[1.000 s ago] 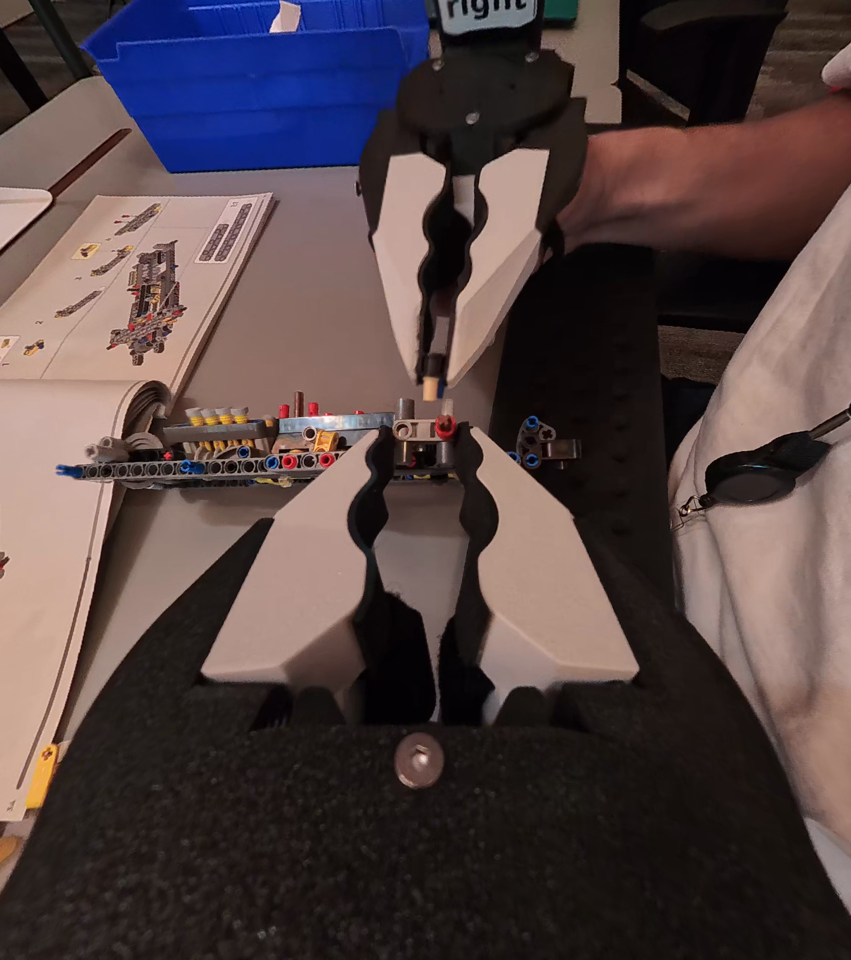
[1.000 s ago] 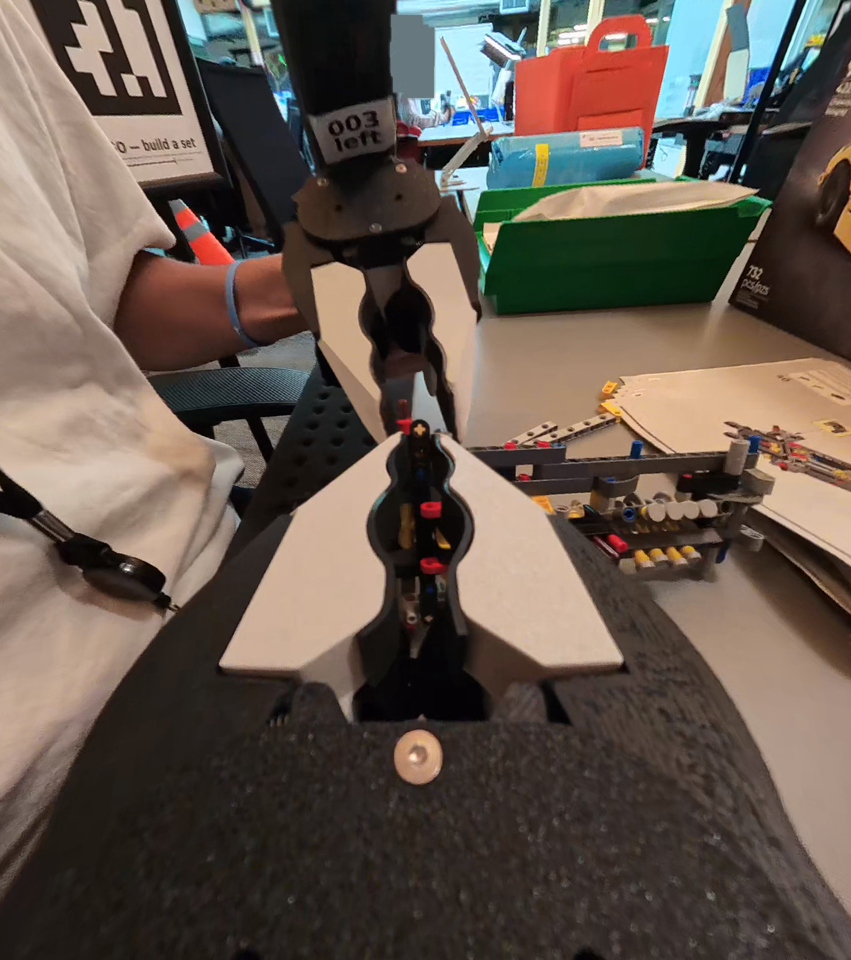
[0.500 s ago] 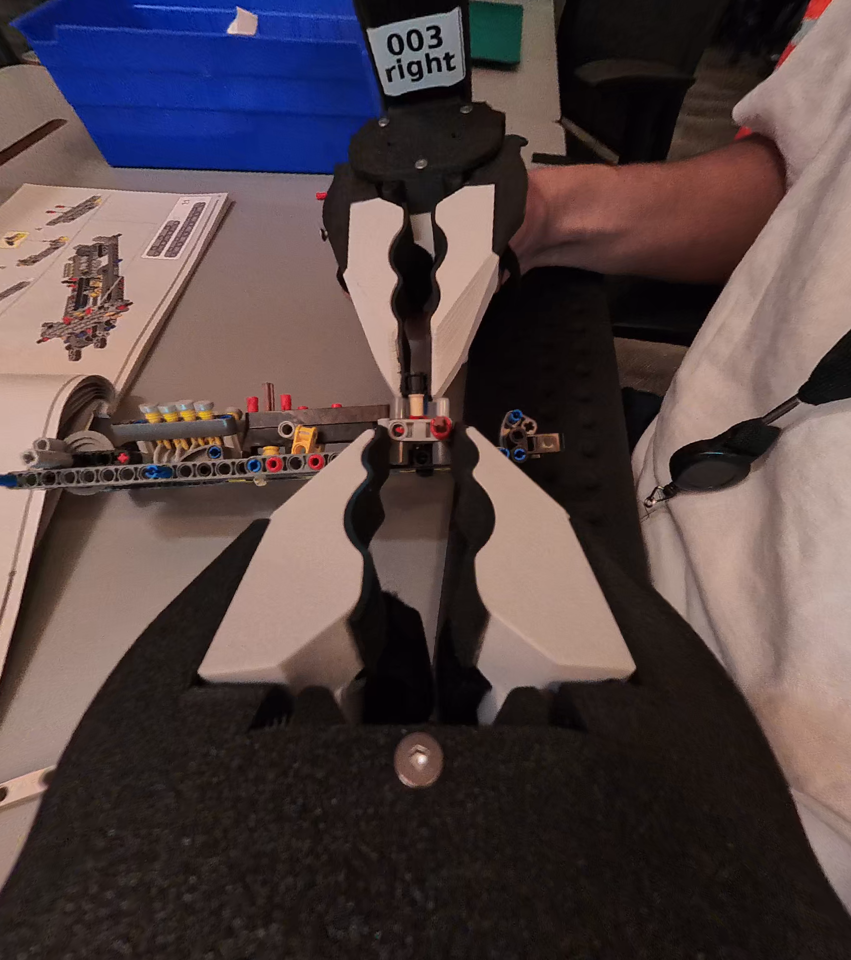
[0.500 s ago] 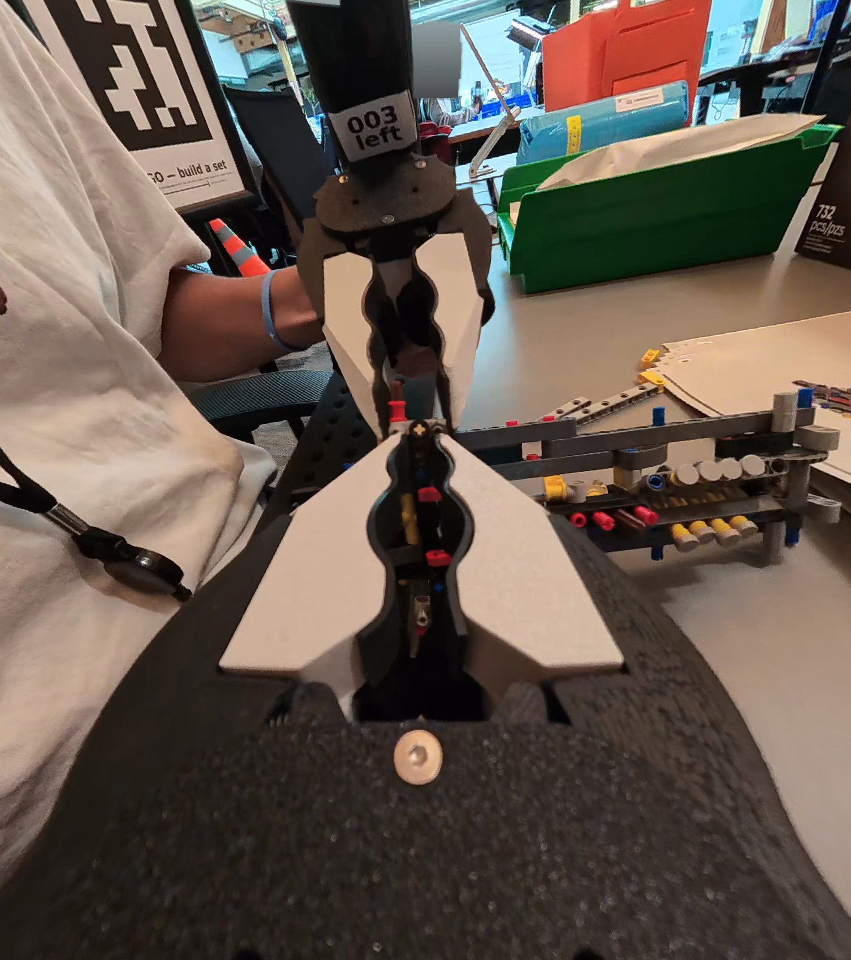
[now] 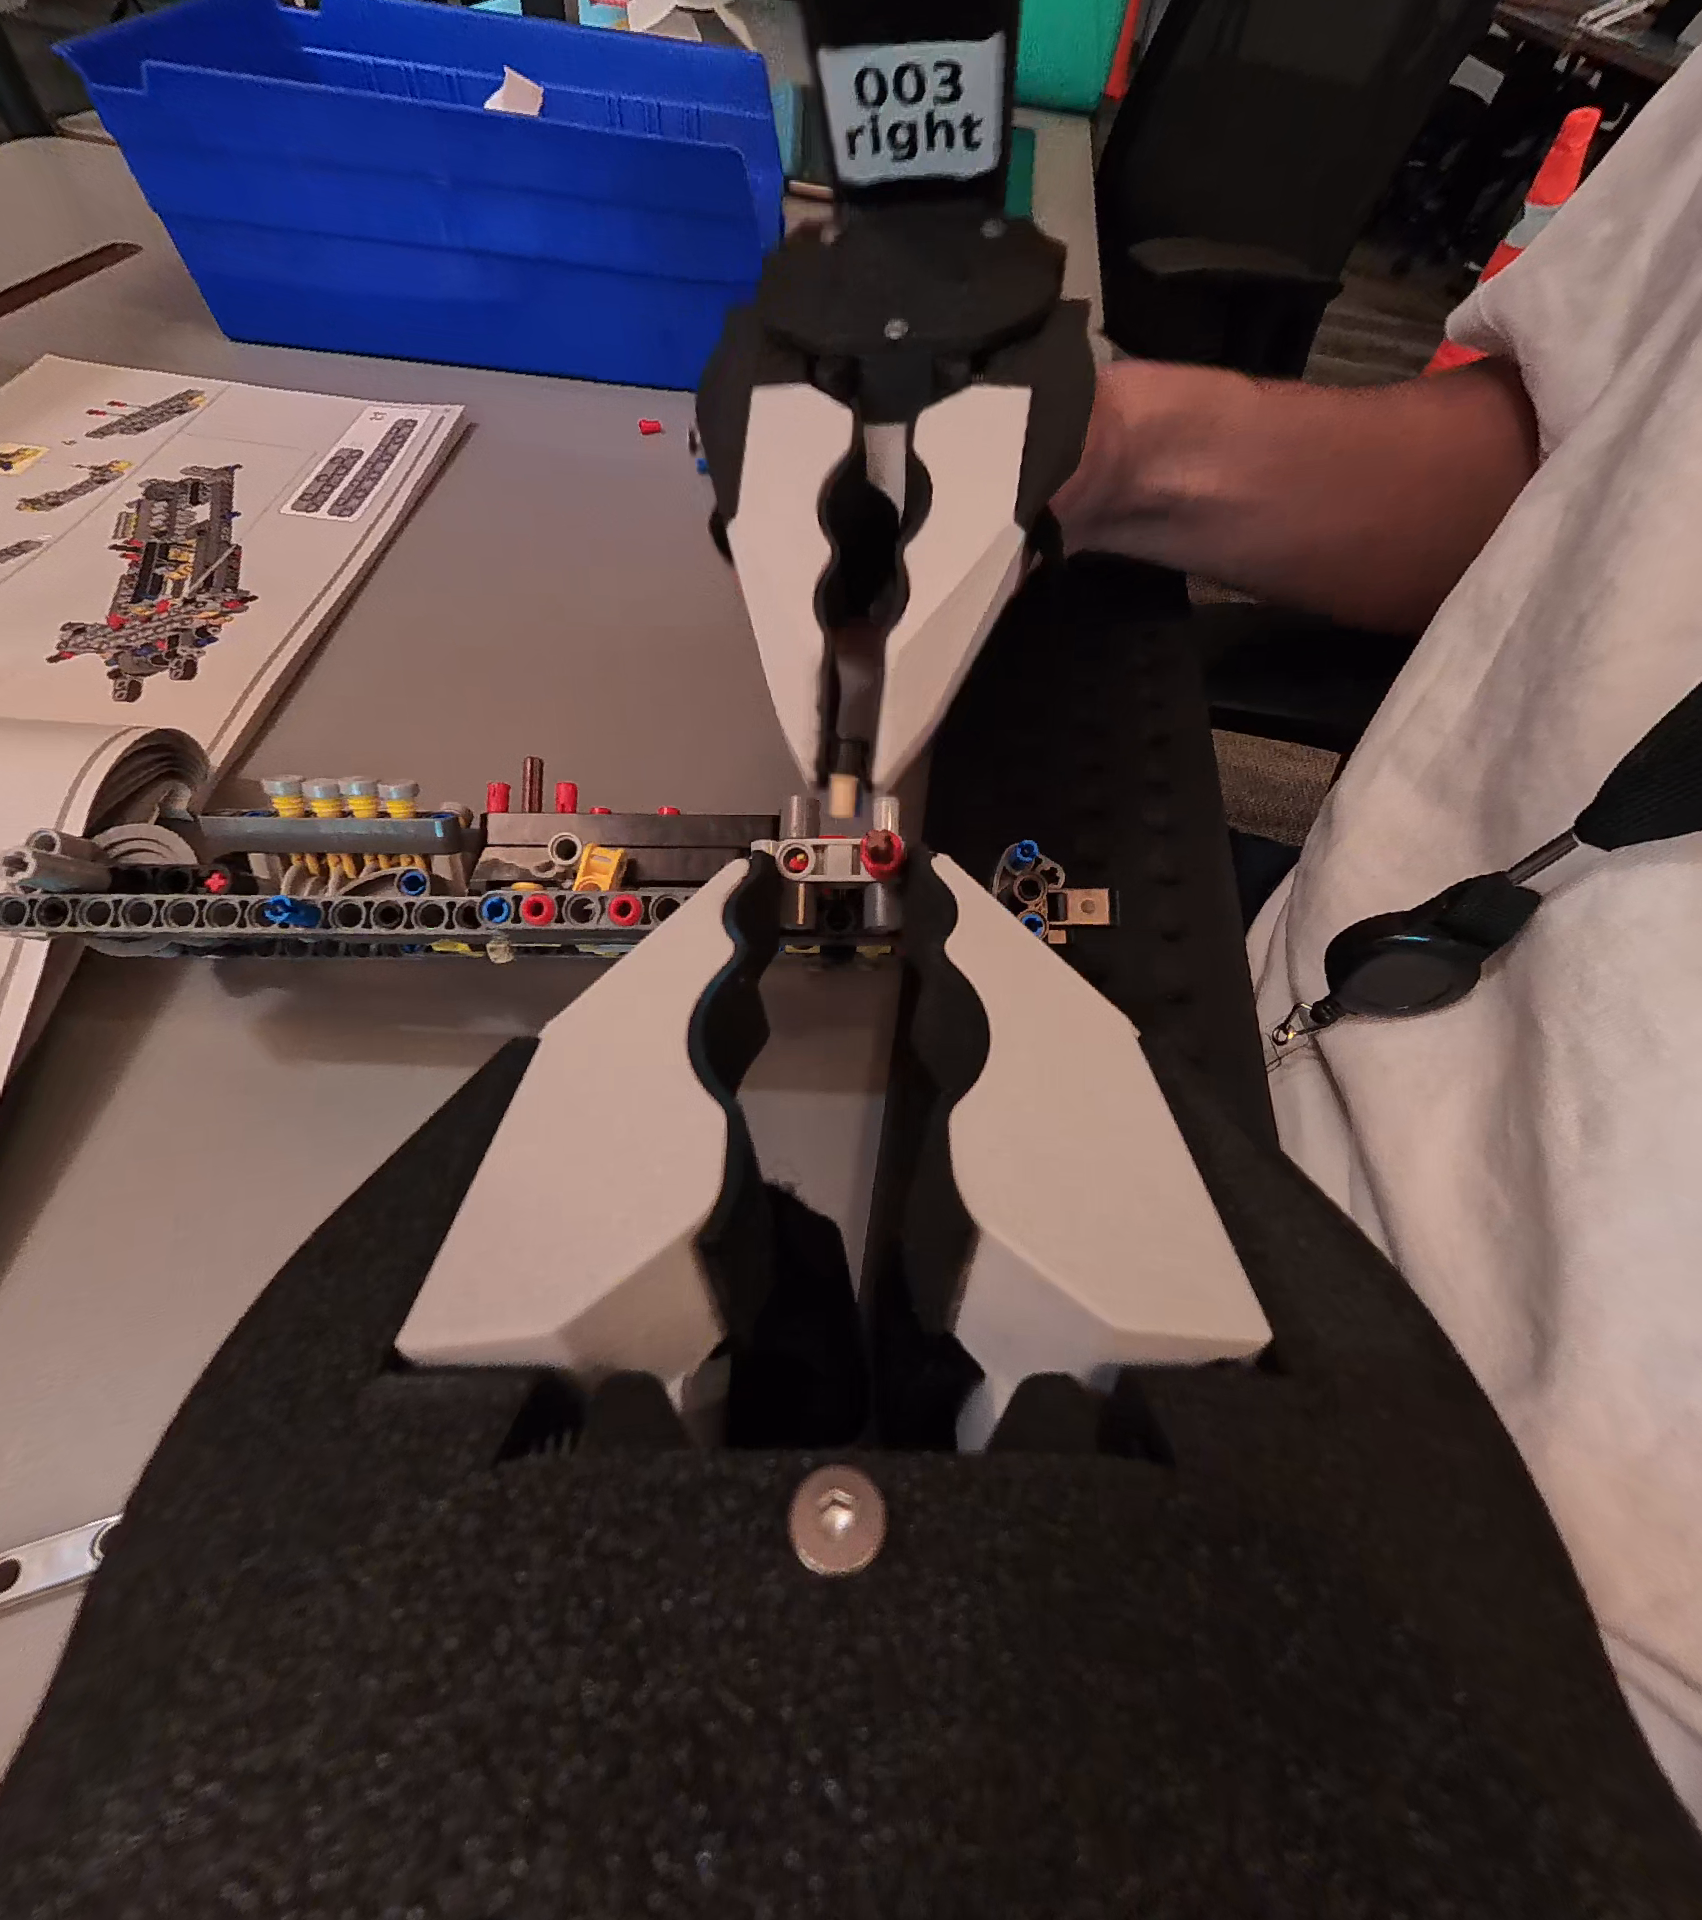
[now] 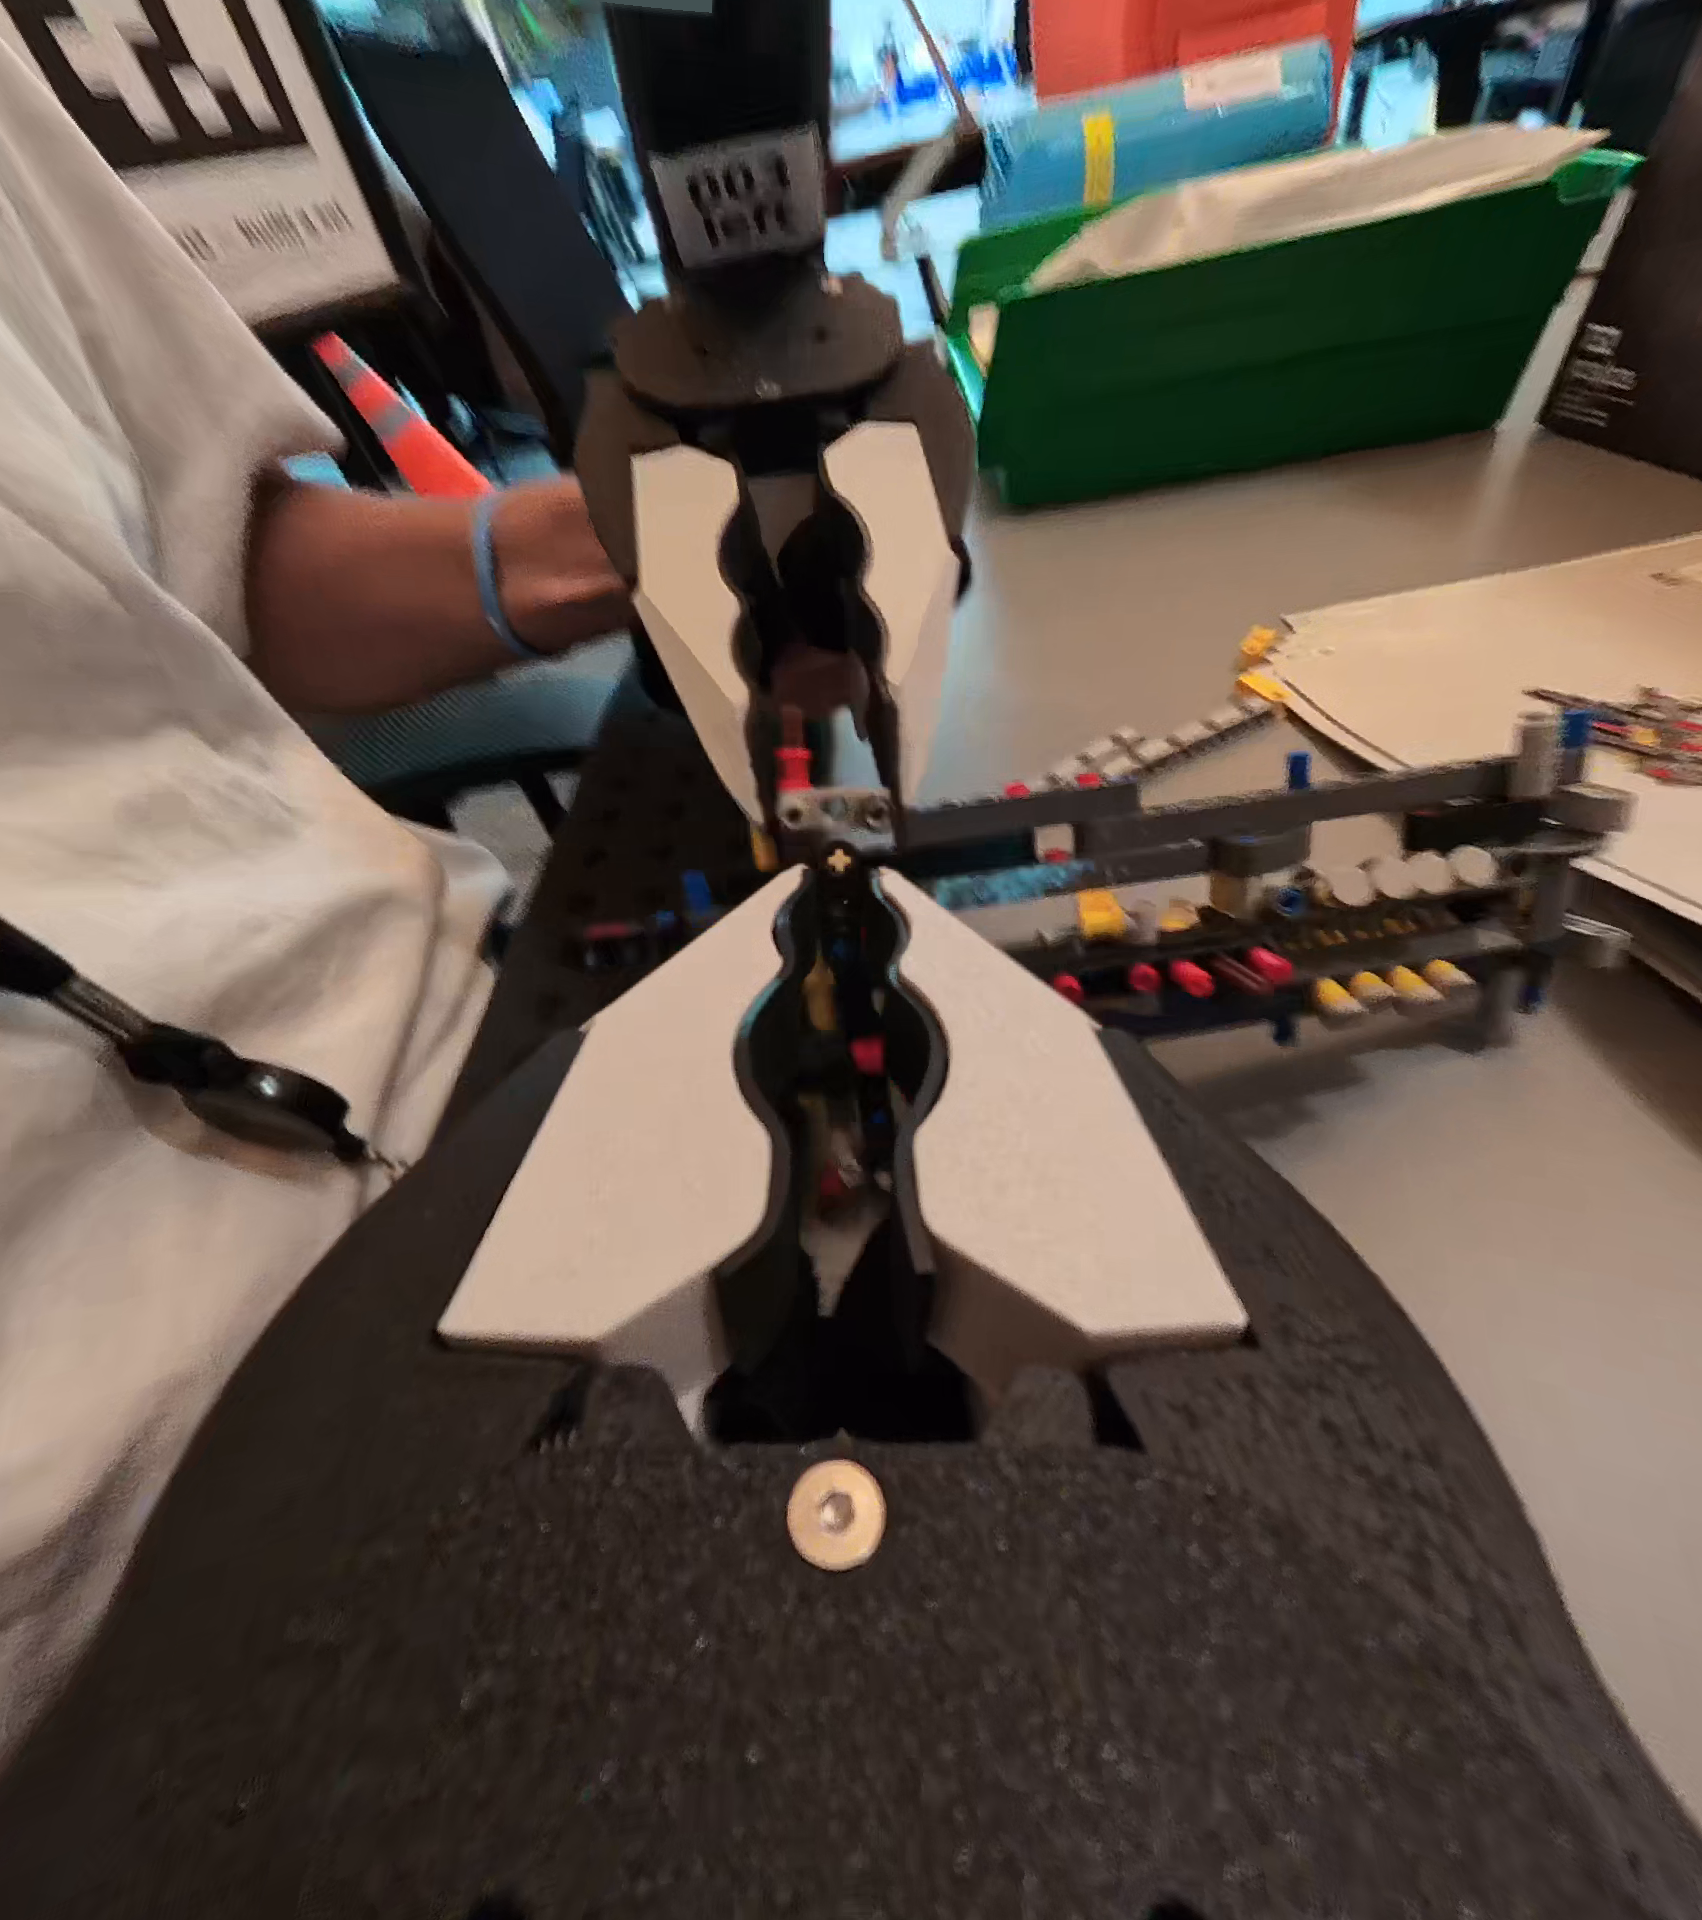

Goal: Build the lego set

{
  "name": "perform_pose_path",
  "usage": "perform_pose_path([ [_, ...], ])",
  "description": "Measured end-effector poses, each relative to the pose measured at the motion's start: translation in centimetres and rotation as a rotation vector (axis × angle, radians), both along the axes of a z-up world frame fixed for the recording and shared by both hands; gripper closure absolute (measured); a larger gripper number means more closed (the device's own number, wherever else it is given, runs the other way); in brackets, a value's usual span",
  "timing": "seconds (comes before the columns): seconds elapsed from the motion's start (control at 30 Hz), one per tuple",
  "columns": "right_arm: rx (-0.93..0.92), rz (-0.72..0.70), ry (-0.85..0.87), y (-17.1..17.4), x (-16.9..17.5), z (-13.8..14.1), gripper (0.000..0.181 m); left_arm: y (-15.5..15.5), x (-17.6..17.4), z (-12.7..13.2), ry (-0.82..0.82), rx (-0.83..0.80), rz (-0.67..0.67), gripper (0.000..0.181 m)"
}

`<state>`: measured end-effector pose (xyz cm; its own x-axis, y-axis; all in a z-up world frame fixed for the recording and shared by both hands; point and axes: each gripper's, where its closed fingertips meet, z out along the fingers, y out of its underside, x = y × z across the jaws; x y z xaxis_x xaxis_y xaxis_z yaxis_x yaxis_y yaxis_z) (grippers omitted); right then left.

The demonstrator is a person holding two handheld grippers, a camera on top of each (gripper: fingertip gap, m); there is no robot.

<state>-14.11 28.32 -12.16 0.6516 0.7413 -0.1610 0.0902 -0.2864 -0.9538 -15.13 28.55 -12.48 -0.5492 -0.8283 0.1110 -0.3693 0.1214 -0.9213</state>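
Right gripper (image 5: pixel 842 795), pinching a tan pin (image 5: pixel 839 800), hangs directly above the model (image 5: pixel 514 883); left gripper (image 5: pixel 831 883), apparently clamping the model's end, steadies it.

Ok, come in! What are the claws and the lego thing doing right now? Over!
Left gripper clamped on the lego model end. Right gripper shut on a tan pin, just above the model. Nothing blocking.

I see the lego model (image 5: pixel 390 883), a long grey beam frame with red, blue and yellow pins, lying flat on the table (image 5: pixel 535 623), running toward nine o'clock. A small tan pin (image 5: pixel 840 798) stands upright above its three-o'clock end.
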Motion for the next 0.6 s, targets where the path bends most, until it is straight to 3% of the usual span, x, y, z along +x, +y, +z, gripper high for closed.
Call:
perform_pose_path([
  [0.1,-0.056,-0.074,-0.257,-0.9,3.7,-1.4,0.175,0.0,0.0,0.1,-0.006,-0.007,0.0,0.16],
  [0.23,-0.352,-0.078,-0.556,-3.8,8.8,-5.2,0.174,-0.3,0.2,0.1,-0.005,0.004,-0.014,0.16],
  [0.37,-0.525,-0.042,-0.719,-5.6,11.3,-6.9,0.174,-0.6,0.6,0.3,0.002,0.056,-0.026,0.16],
  [0.6,-0.595,-0.013,-0.863,-6.8,13.0,-8.2,0.169,-0.7,0.5,0.2,0.01,0.097,-0.018,0.159],
])
